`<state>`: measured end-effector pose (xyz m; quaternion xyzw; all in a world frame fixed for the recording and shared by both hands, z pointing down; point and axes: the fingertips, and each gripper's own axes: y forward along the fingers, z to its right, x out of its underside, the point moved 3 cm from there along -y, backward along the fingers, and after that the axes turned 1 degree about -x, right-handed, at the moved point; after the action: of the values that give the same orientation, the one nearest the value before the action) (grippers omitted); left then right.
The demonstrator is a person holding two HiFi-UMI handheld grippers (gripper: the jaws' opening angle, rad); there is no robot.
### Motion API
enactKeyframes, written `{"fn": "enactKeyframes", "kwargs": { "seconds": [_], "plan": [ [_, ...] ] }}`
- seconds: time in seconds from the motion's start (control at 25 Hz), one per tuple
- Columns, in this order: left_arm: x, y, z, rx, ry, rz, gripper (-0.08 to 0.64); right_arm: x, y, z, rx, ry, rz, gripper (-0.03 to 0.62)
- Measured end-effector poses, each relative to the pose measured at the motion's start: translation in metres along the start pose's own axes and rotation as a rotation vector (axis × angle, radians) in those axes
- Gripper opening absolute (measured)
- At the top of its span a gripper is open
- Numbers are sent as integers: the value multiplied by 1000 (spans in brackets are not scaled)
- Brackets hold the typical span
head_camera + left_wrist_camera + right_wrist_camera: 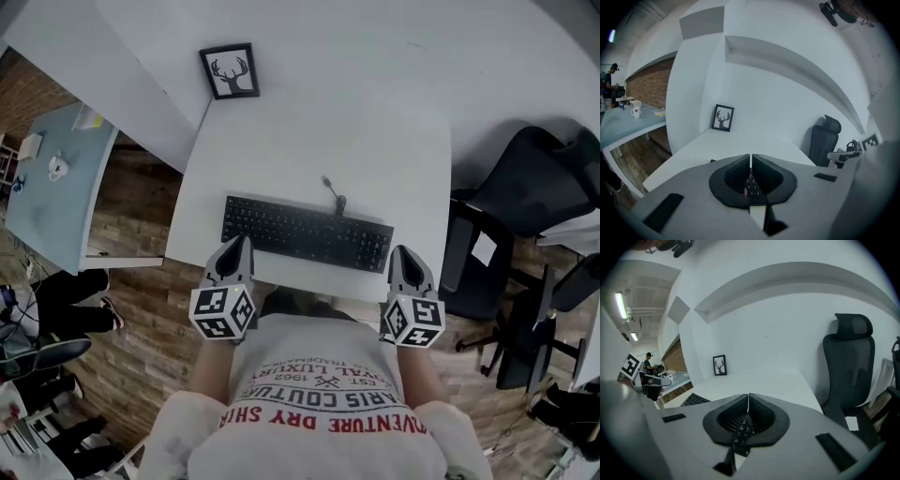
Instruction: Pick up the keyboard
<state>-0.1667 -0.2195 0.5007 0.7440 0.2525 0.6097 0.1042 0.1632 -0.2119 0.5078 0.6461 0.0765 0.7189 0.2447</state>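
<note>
At mid-frame on the desk (319, 141), the keyboard (307, 234) is laid long axis left to right, with the left claw (241, 246) and right claw (402, 255), both pressed together and empty, held equally near at its two ends.

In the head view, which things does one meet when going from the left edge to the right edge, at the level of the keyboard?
light blue table → left gripper → keyboard → right gripper → black office chair
</note>
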Motion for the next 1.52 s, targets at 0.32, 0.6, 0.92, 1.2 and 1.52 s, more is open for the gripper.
{"fn": "enactKeyframes", "kwargs": {
  "seconds": [0.32,0.6,0.92,1.2,1.52],
  "plan": [
    [14,48,-51,42,58,-130,35,45,31,3,2,68,-112,26],
    [49,76,-99,52,2,-244,37,85,54,13,-68,160,-249,182],
    [76,106,-125,152,-40,-372,248,110,73,28,-106,239,-356,247],
    [85,123,-119,252,68,-498,282,122,85,41,-128,276,-403,252],
    [89,127,-119,353,16,-532,273,127,88,37,-193,349,-399,241]
  ]
}}
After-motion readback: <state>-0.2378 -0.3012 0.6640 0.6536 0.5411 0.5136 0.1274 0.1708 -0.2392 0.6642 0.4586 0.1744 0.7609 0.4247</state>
